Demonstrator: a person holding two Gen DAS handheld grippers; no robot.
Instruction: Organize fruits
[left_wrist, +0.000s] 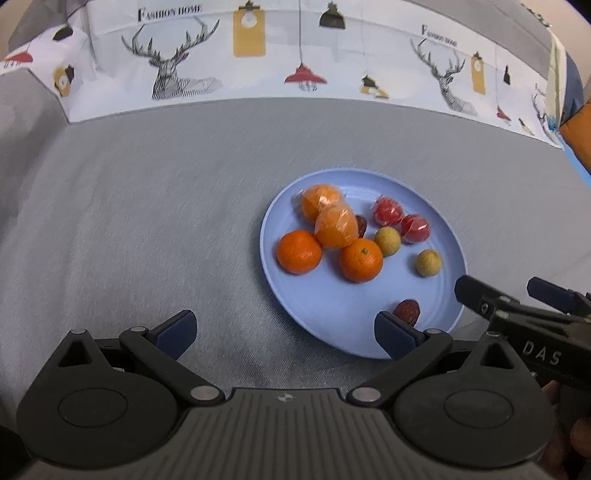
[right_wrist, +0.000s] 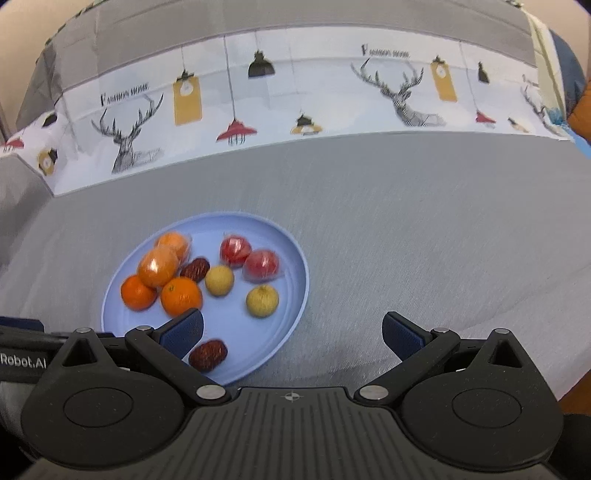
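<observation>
A blue plate (left_wrist: 436, 229) is sitting on a grey cloth (left_wrist: 147, 221), and all the fruit is lying on it. On its left side two bare oranges (left_wrist: 299, 252) are resting, one just beside the other (left_wrist: 361, 259), and behind them two wrapped oranges (left_wrist: 336, 225) are pressing together, the farther one (left_wrist: 318, 201) partly hidden by the nearer. A dark red date (left_wrist: 361, 225) is peeking out between the wrapped oranges and a small yellow fruit (left_wrist: 387, 241). A second yellow fruit (left_wrist: 428, 262) is lying apart, toward the right rim. Two red fruits in clear wrap (left_wrist: 388, 211) are touching each other at the far right, the second one (left_wrist: 416, 228) slightly nearer. Another date (left_wrist: 406, 311) is lying alone by the near rim.

The left gripper (left_wrist: 286, 334) is hovering with its fingers spread wide and gripping nothing; its right fingertip (left_wrist: 395, 338) is hanging over the plate's near edge, just beside the lone date. The right gripper (right_wrist: 293, 334) is likewise spread wide and gripping nothing, its left fingertip (right_wrist: 184, 332) hanging over the plate's near part beside that date (right_wrist: 208, 355), its right fingertip over bare cloth. In the left wrist view it is reaching in from the right near the plate's rim.

A white patterned cloth (left_wrist: 258, 70) with deer and lamps is standing along the far edge.
</observation>
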